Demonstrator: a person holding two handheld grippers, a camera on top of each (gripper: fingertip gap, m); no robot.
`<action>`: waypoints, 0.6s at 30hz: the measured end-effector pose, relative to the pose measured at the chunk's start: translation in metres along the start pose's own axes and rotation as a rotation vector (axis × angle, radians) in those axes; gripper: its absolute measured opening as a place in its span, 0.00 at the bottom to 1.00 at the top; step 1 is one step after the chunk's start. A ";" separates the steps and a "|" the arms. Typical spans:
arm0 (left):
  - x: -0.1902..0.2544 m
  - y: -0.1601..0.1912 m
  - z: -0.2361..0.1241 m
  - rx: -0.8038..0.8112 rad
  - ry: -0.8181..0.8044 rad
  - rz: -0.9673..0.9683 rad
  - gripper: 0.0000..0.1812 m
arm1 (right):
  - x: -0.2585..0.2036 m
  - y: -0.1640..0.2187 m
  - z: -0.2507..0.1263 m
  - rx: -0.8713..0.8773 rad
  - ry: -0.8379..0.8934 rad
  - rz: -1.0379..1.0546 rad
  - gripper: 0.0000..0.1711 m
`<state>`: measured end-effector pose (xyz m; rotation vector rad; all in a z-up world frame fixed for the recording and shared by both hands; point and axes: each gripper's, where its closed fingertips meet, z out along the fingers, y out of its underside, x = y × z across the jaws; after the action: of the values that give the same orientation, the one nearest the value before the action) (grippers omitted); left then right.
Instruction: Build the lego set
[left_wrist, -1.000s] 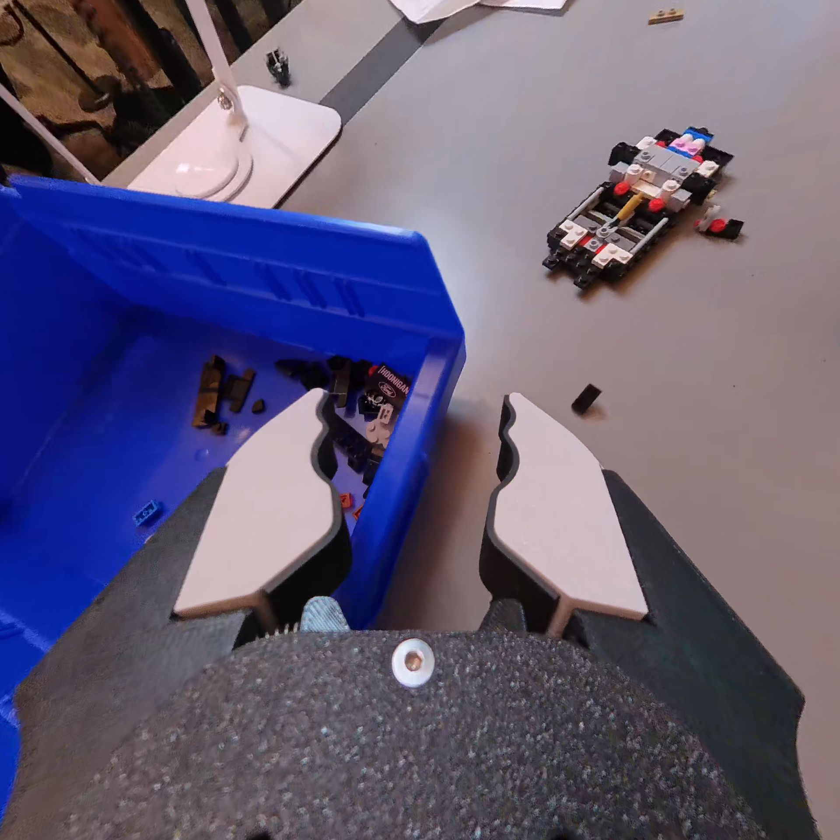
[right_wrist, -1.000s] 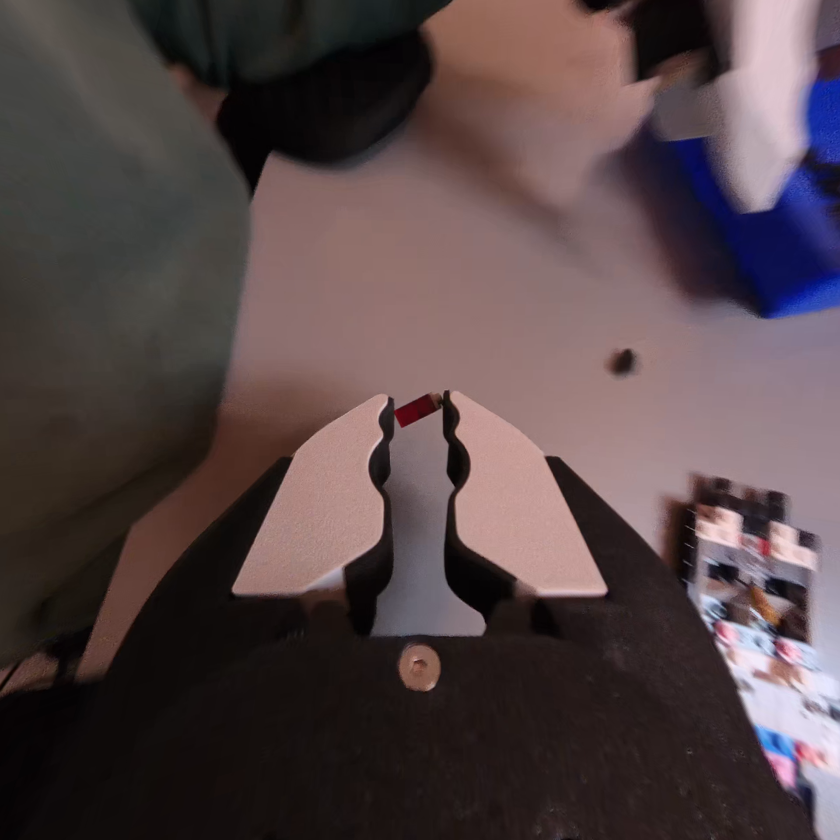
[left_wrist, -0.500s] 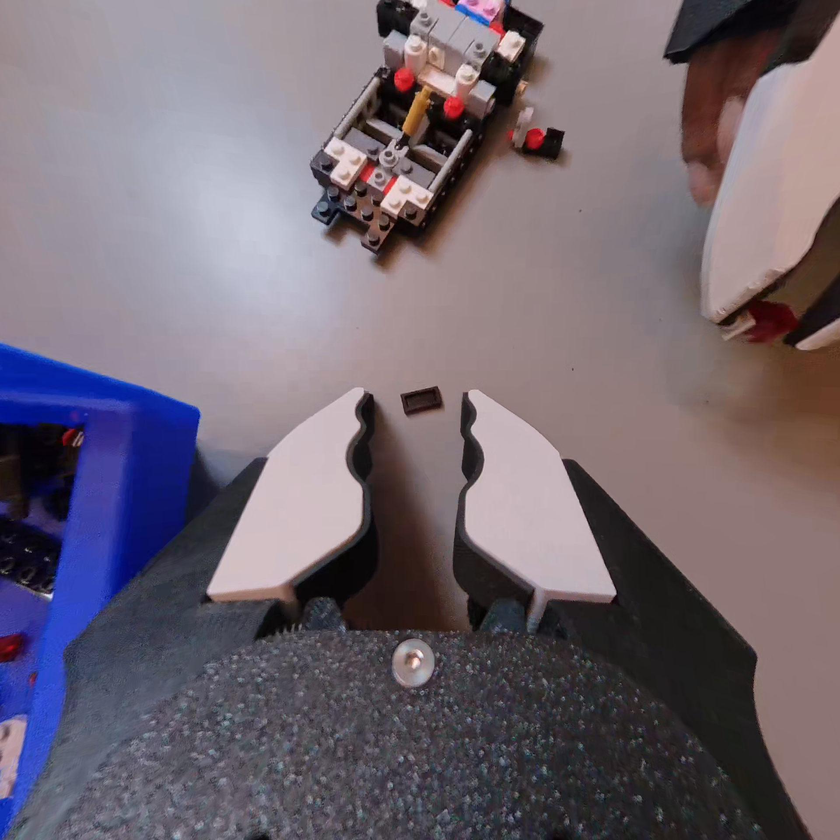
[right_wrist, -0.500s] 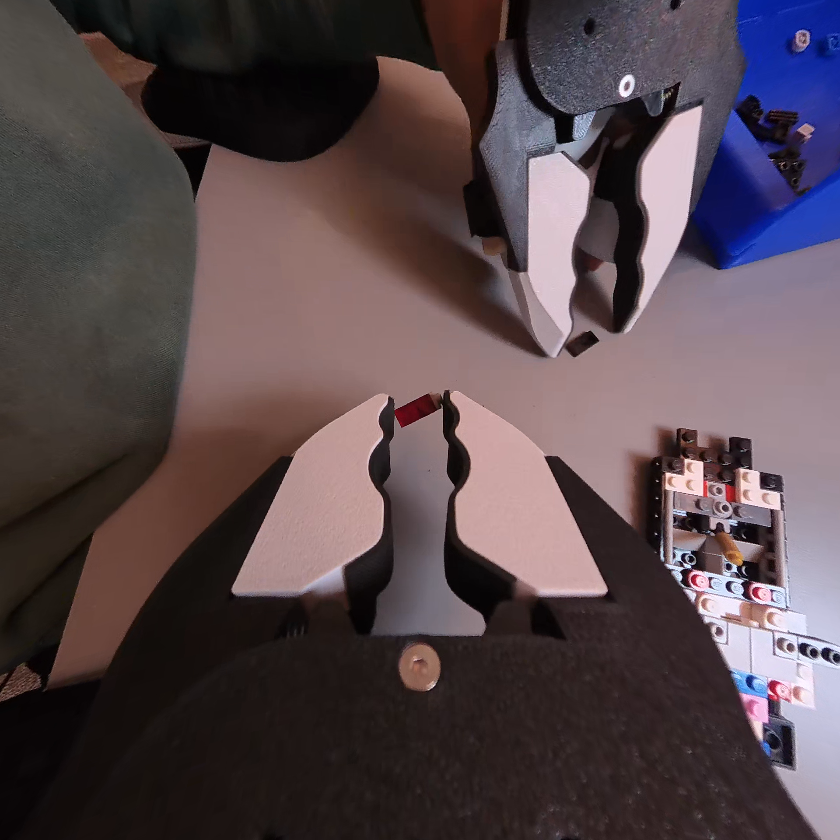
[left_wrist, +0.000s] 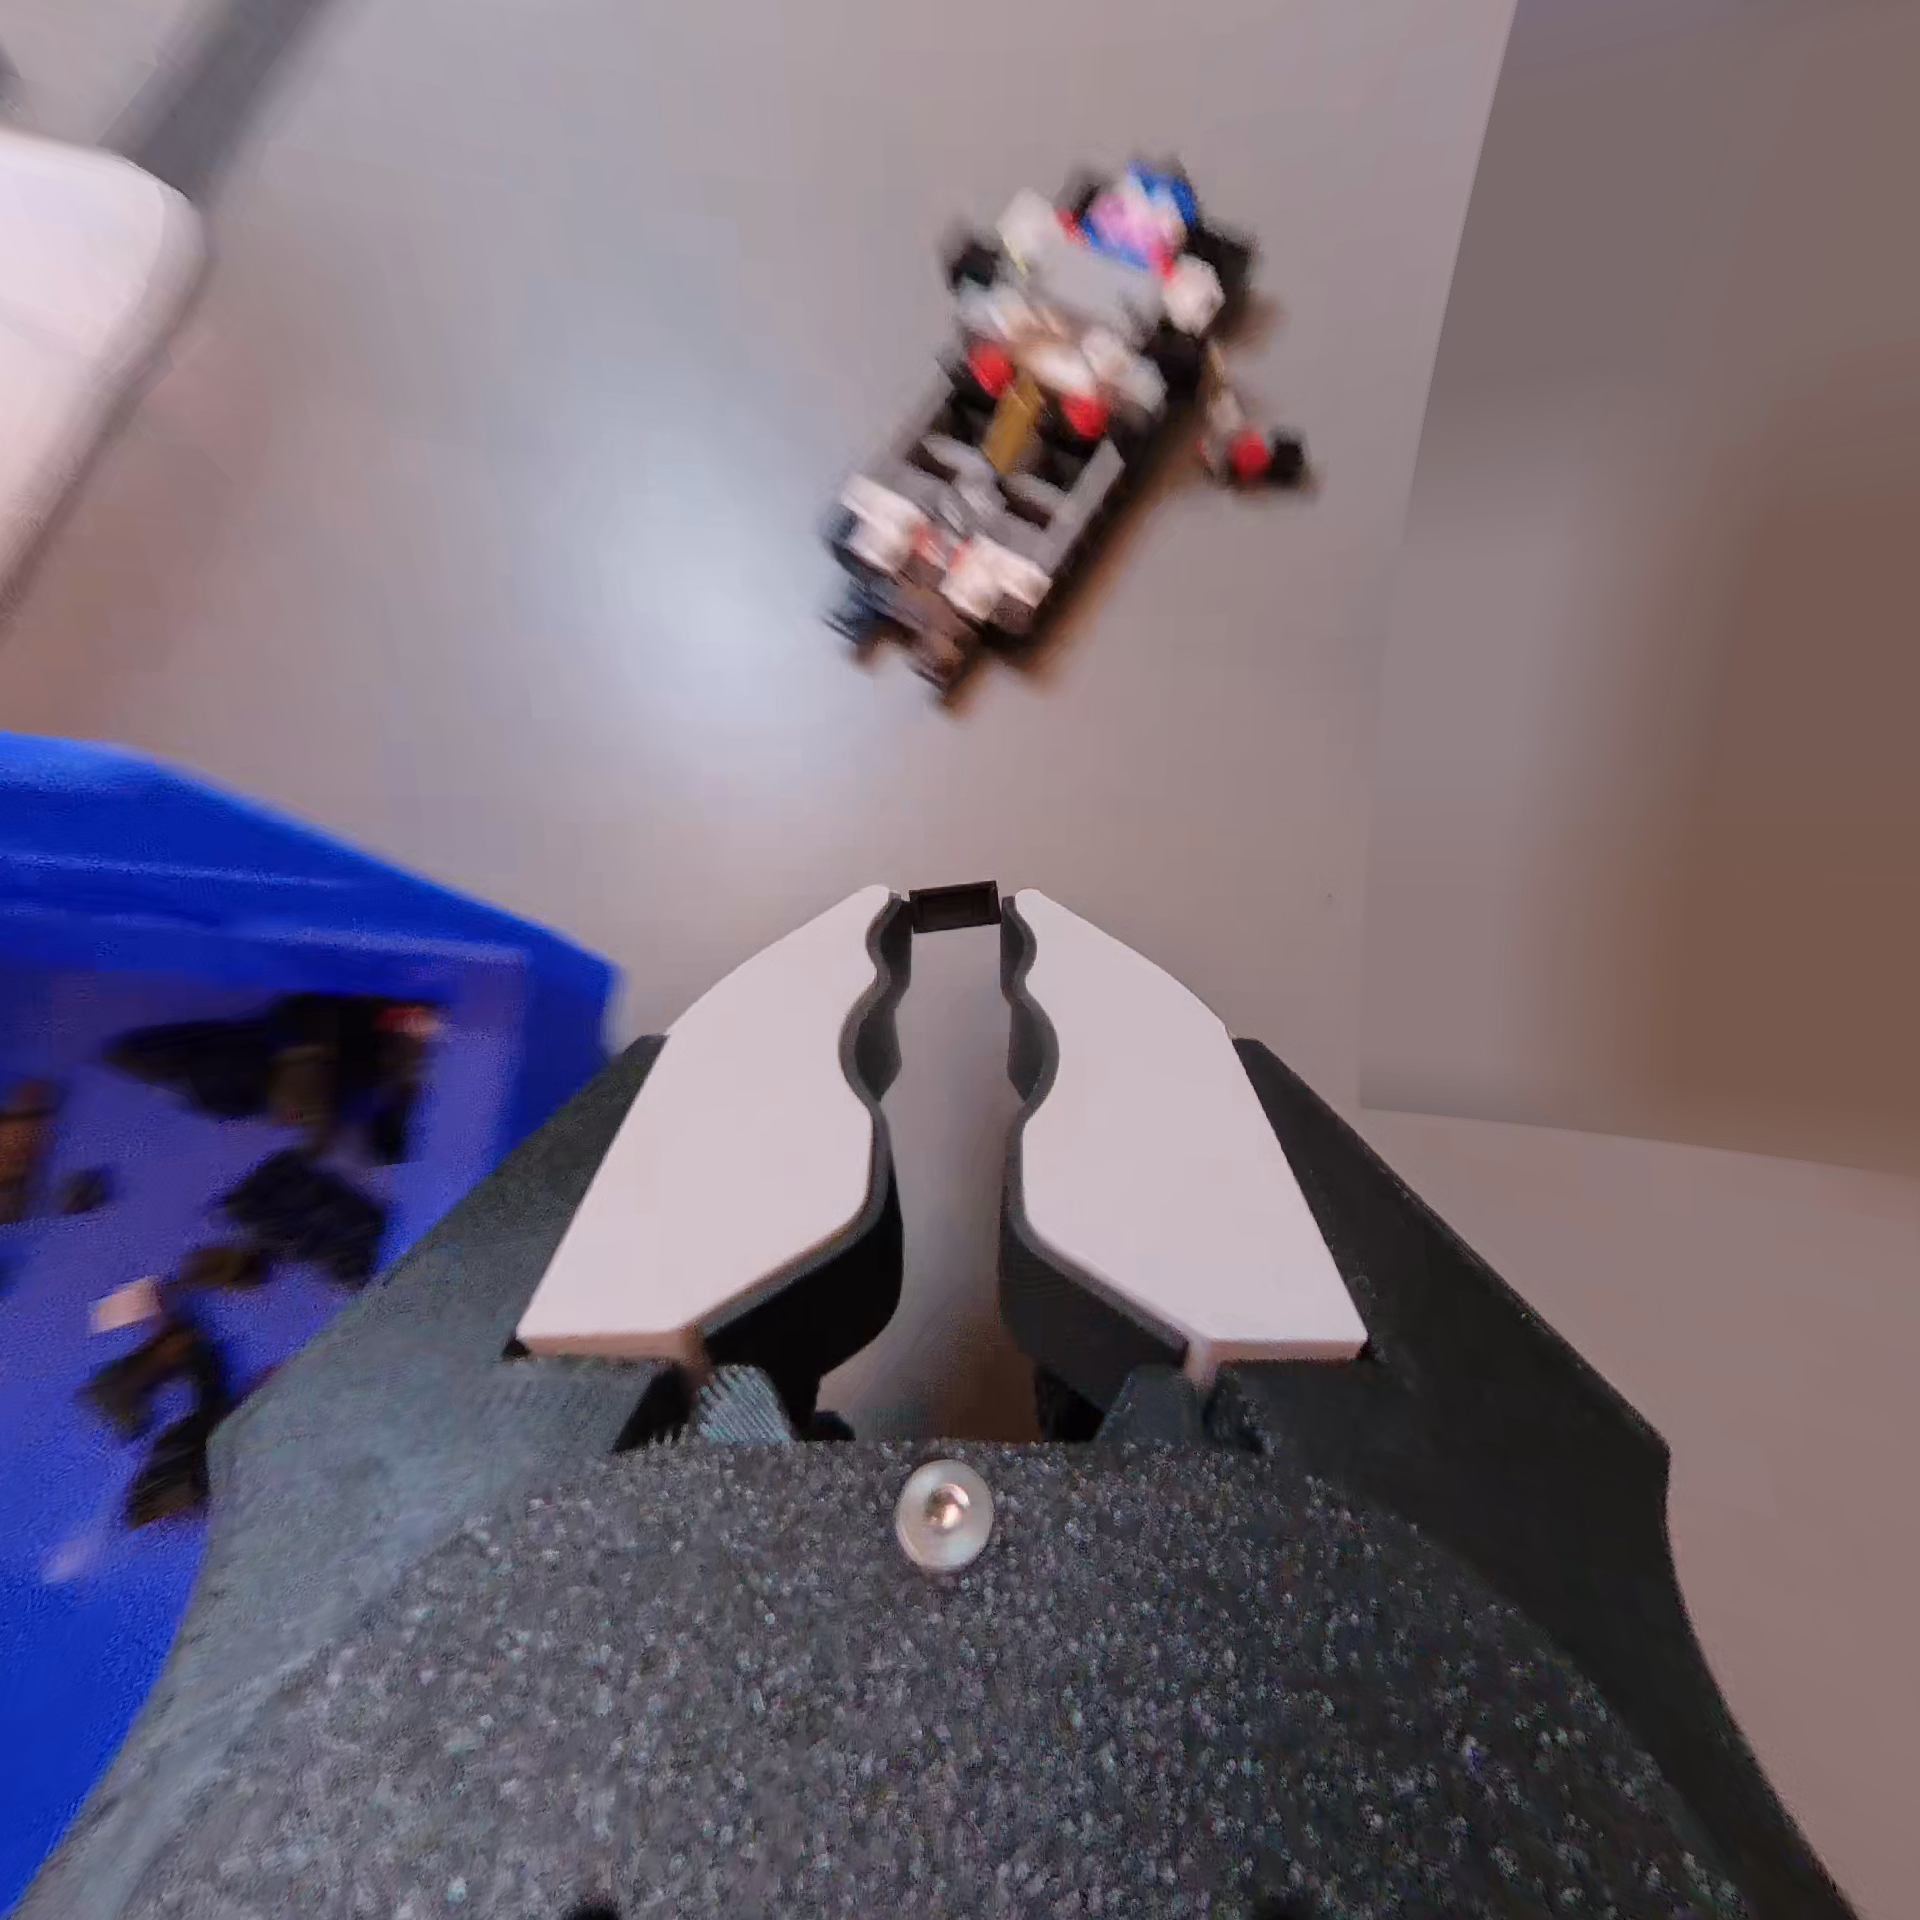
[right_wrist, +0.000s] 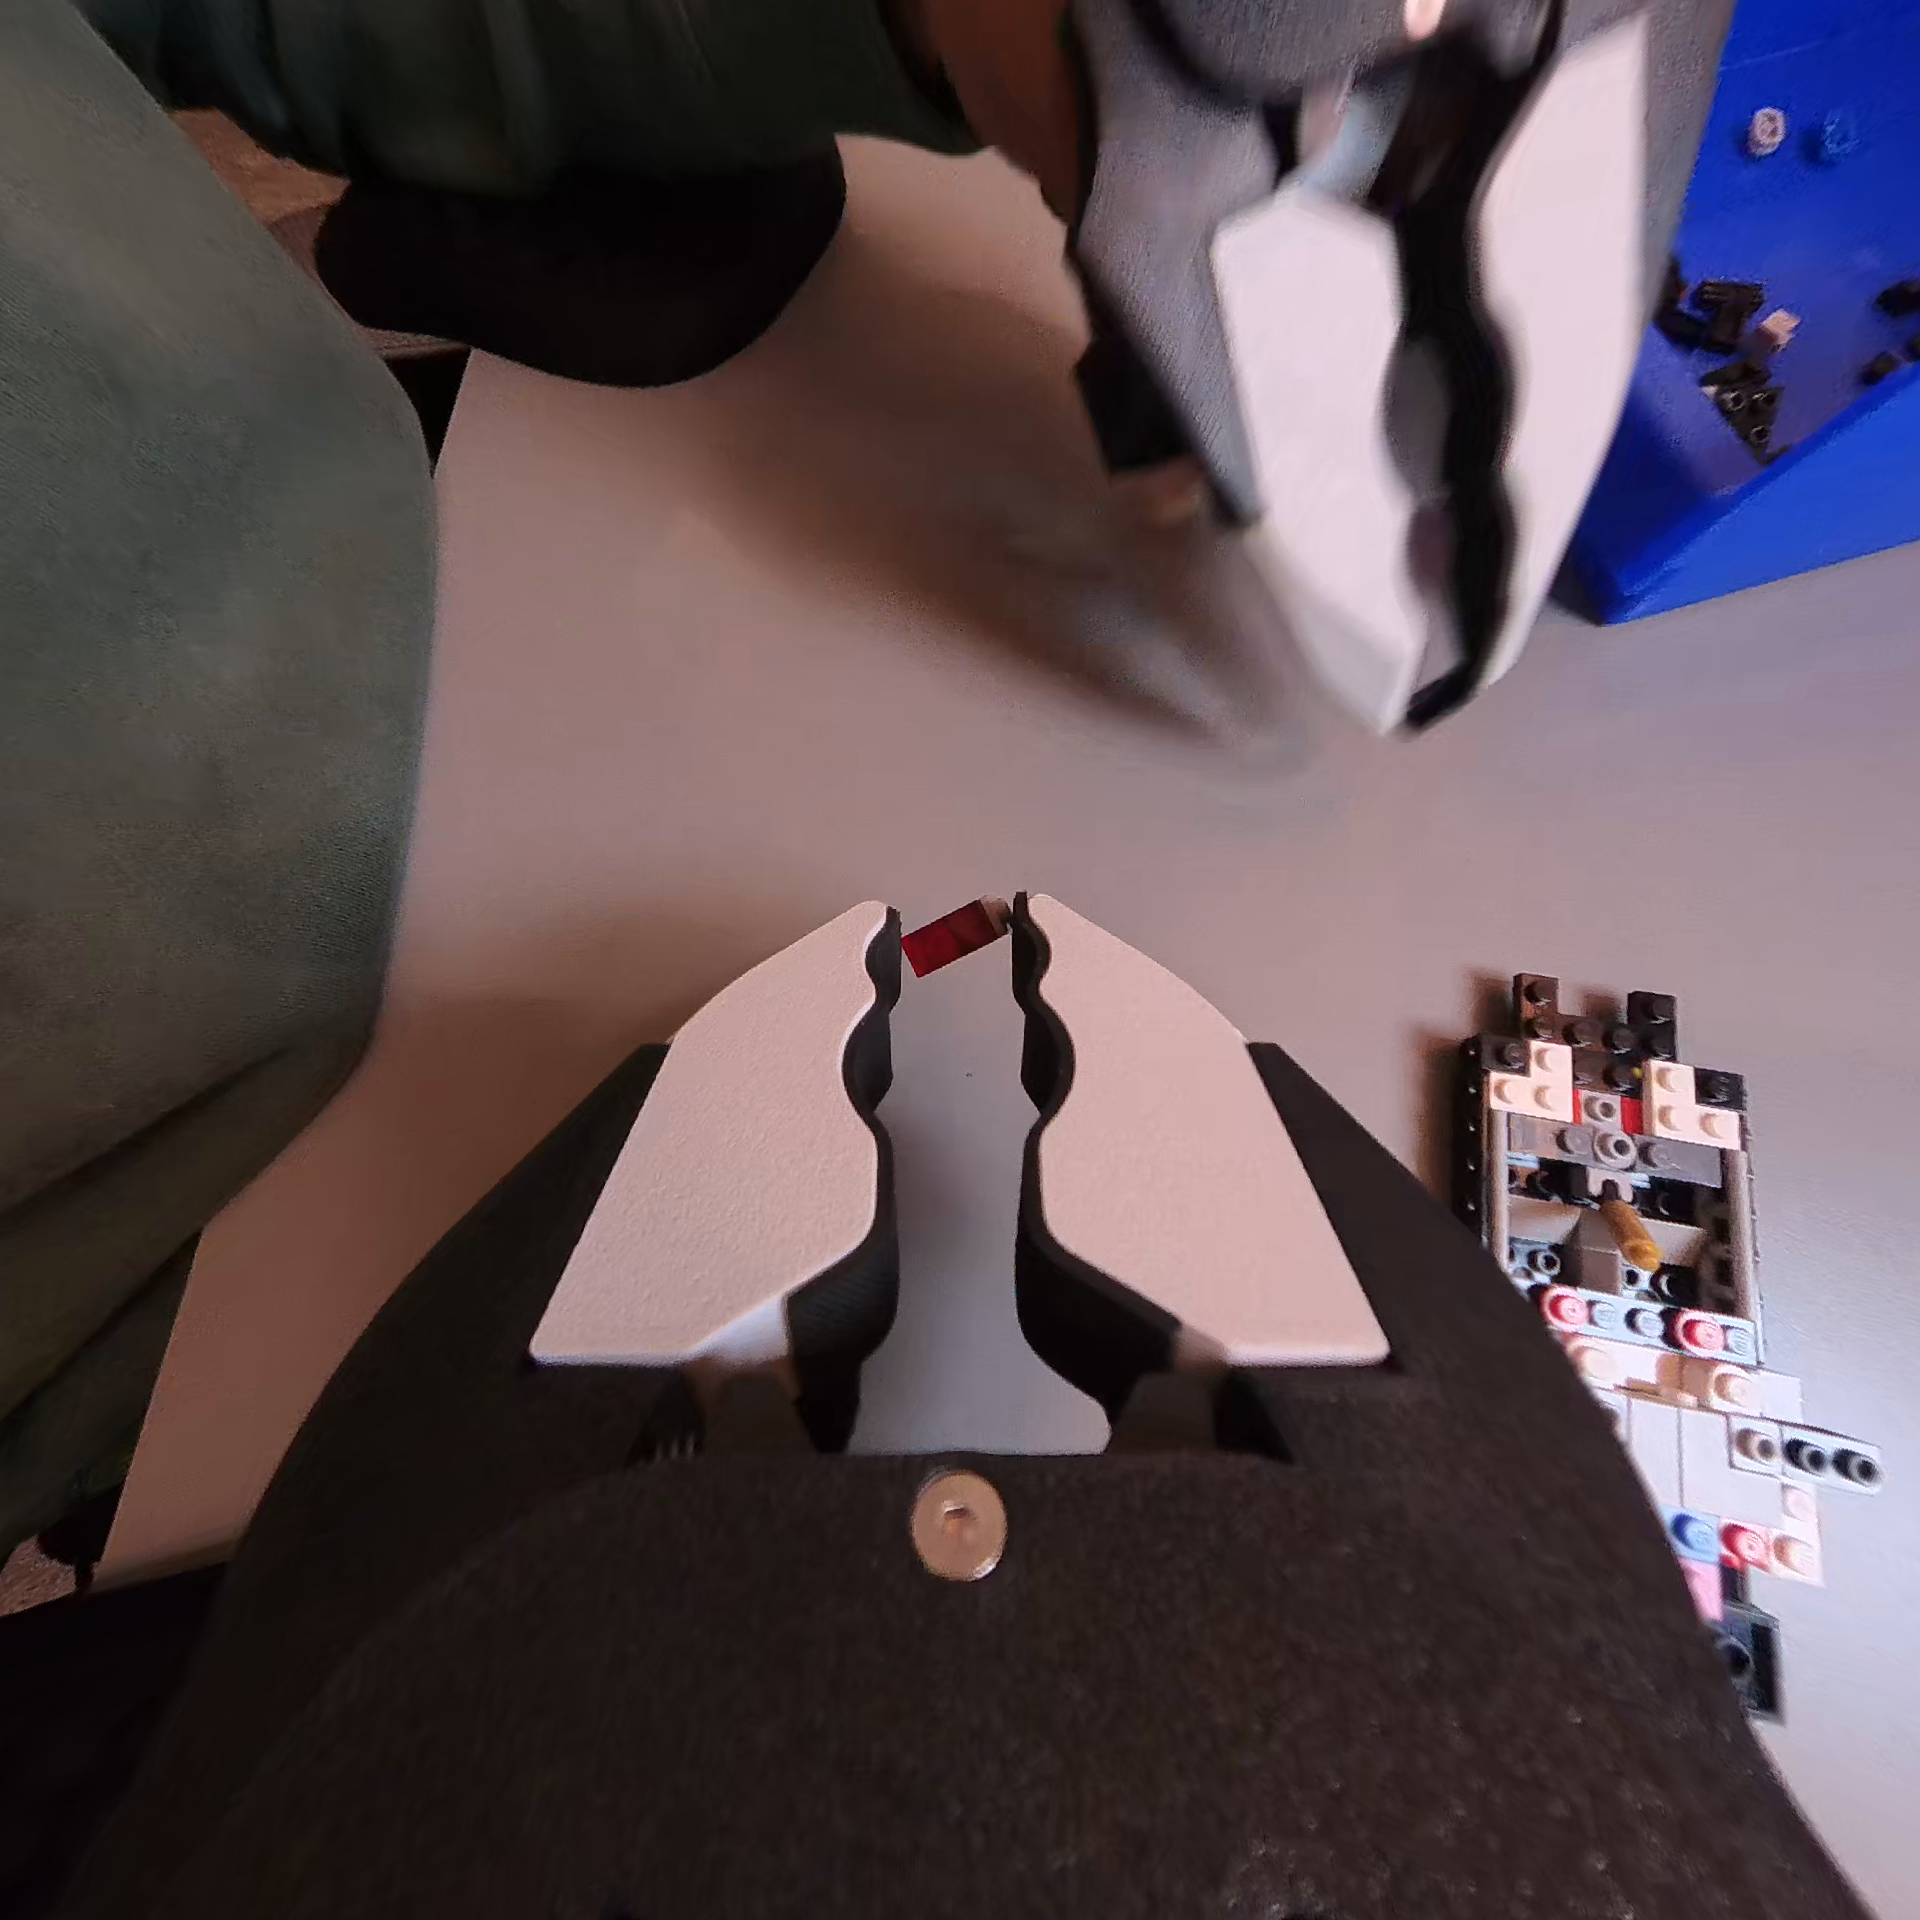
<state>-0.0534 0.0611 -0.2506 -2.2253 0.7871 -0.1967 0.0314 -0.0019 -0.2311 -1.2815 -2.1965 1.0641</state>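
Only rightward: red brick (right_wrist: 954, 936) in right tool (right_wrist: 956, 914); leftward, black brick (left_wrist: 954, 908).

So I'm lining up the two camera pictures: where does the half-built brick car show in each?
Left wrist view: brick car, upper right, blurred, beyond the tongs' tips.
Right wrist view: brick car, right edge, lying beside the right tongs.
Shared landmark: the blue bin.

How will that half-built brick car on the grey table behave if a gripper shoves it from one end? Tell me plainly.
The brick car lies flat with no wheels visible, so it would likely slide on the table, not roll. Its low, wide base makes tipping unlikely. It is made of many small clipped pieces, and some edge pieces stick out, so those may snap off.
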 end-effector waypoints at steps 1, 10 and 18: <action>-0.014 -0.012 -0.012 0.066 -0.067 -0.011 0.09 | 0.001 -0.001 -0.001 0.005 0.004 0.000 0.12; -0.100 0.019 -0.044 0.015 -0.341 -0.229 0.27 | 0.001 -0.001 0.002 0.007 0.004 0.001 0.12; -0.089 0.011 -0.047 0.054 -0.307 -0.146 0.29 | 0.005 -0.006 0.000 0.042 0.027 0.004 0.12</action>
<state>-0.1472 0.0796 -0.2165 -2.1928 0.4483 0.0533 0.0255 0.0010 -0.2264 -1.2749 -2.1413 1.0821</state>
